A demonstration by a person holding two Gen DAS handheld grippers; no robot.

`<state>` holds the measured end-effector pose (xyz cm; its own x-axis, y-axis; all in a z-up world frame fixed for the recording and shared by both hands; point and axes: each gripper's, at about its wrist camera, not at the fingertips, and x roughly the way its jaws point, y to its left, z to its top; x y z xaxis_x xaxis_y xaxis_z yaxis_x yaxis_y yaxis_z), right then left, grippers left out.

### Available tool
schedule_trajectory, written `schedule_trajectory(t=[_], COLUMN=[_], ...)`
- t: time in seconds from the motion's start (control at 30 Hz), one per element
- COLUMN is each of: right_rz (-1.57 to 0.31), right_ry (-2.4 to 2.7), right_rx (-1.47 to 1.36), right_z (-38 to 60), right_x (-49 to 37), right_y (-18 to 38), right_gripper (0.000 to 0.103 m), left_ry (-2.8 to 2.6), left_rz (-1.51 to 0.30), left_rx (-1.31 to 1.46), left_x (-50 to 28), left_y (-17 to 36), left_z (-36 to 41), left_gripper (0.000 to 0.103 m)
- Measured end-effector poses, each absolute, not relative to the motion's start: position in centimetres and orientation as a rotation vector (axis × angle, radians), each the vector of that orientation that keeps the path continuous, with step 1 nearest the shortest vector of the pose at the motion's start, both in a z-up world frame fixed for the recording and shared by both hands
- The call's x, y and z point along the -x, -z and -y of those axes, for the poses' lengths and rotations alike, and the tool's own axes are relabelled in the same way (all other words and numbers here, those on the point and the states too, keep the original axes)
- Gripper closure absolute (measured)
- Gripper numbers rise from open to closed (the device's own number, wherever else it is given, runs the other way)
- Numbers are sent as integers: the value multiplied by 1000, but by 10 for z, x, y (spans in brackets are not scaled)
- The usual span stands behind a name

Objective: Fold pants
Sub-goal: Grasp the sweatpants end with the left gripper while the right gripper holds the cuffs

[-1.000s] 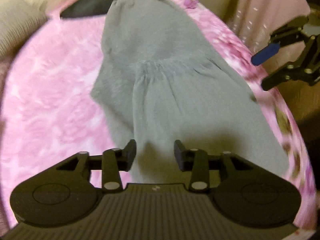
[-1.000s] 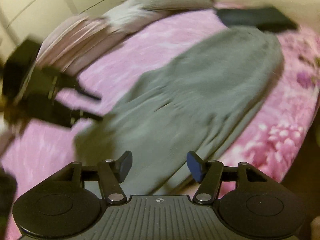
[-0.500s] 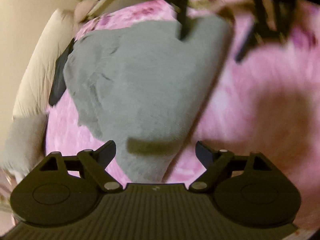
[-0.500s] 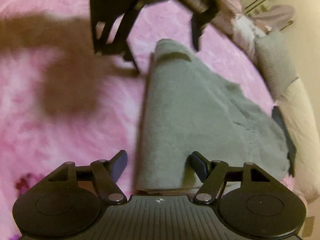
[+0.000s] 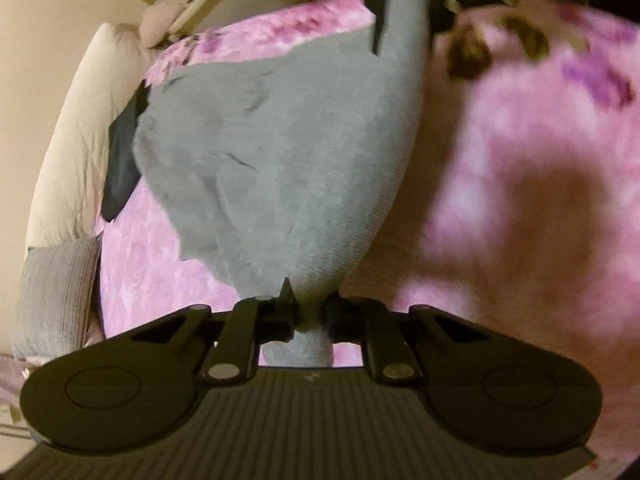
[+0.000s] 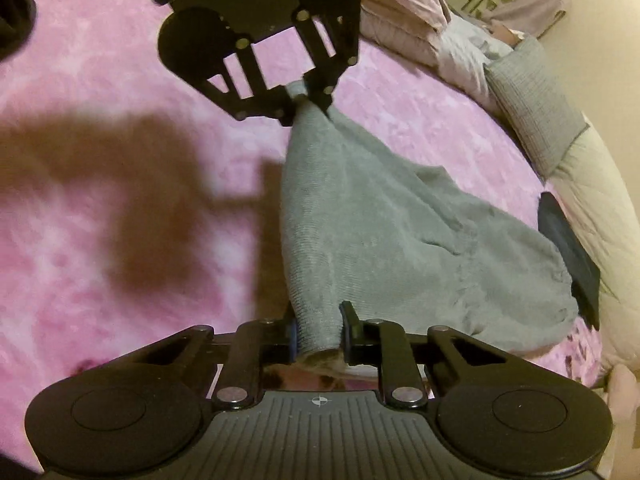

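Observation:
The grey pants (image 5: 288, 152) lie folded on a pink fluffy blanket (image 5: 520, 152). My left gripper (image 5: 311, 312) is shut on one corner of the pants' near edge, the cloth bunched between its fingers. In the right wrist view the grey pants (image 6: 392, 240) stretch between both grippers. My right gripper (image 6: 318, 332) is shut on the opposite corner of that same edge. The left gripper (image 6: 304, 98) shows across from it, pinching the far corner. The held edge runs taut and slightly raised; the rest of the cloth rests on the blanket.
A dark flat object (image 6: 568, 248) lies at the pants' far end beside a cream cushion (image 6: 592, 200). A grey knitted pillow (image 6: 532, 104) and pinkish bedding (image 6: 400, 12) line the bed's side. Open pink blanket (image 6: 120, 80) lies on the other side of the pants.
Both grippers were open over the pants' edge half a second ago. Each has since closed on a corner, and the edge is drawn tight between them.

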<state>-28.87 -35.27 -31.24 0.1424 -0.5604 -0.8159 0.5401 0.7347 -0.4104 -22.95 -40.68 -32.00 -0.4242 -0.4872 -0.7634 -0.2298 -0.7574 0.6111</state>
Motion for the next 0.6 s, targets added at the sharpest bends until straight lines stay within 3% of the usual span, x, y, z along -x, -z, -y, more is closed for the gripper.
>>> schedule_trajectory(t=[0.17, 0.4, 0.6], right_rz=[-1124, -1038, -951], right_ry=[711, 465, 467], right_rx=[-77, -326, -428], right_z=[311, 251, 280], right_x=[292, 295, 325], right_y=[254, 203, 161], right_gripper=[87, 87, 87], left_ry=[2333, 2370, 2377], left_rz=[895, 561, 388], left_rx=[-1607, -1766, -1799], left_x=[209, 162, 173], left_y=[267, 220, 176], left_z=[375, 298, 321], left_gripper=[93, 93, 93])
